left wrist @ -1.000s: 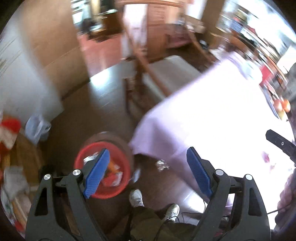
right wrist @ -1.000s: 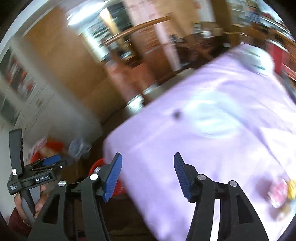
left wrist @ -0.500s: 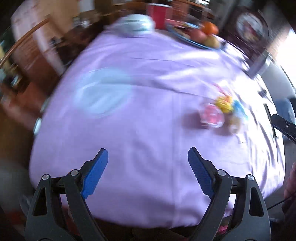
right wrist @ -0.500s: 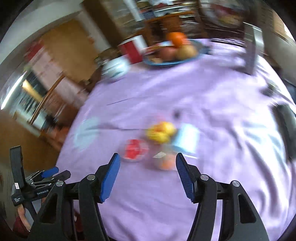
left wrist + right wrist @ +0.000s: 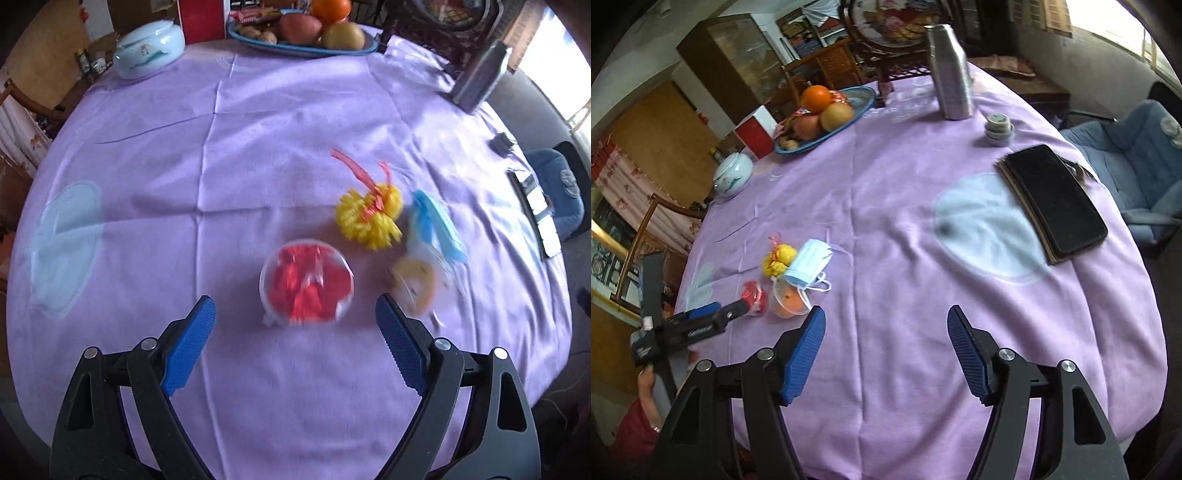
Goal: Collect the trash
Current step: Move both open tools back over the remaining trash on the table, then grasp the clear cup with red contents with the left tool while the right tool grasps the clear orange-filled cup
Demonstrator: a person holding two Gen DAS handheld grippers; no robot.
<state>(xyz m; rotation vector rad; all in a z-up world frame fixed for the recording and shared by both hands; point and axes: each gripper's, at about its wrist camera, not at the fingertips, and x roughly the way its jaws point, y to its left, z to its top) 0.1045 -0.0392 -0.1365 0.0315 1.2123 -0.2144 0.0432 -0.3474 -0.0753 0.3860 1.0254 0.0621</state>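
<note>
Lilac cloth covered the round table, with cabinets and wooden chairs crowded behind it.

Seen from the left wrist, a pale blue lidded pot sat at eleven o'clock, its contents hidden. At twelve o'clock a blue dish held an orange, a reddish fruit, a yellow-brown fruit and some nuts; its far rim was cut off by the frame edge. The trash lay at the cloth's centre: a clear round cup stuffed with red wrapper, a yellow tassel with red ribbon just beyond it at one o'clock, a blue face mask beside that, and a clear cup with something orange inside, too blurred to identify. The left gripper hung over the near side of the red cup, jaws spread wide, with nothing between them.

From the right wrist, the same trash cluster lay at nine o'clock, the left gripper's tip overlapping the red cup. A steel flask stood at twelve o'clock, a small round tin near it, its contents unseen, and a black phone on a dark case at two o'clock. The right gripper hovered above bare cloth, jaws opening, empty.
</note>
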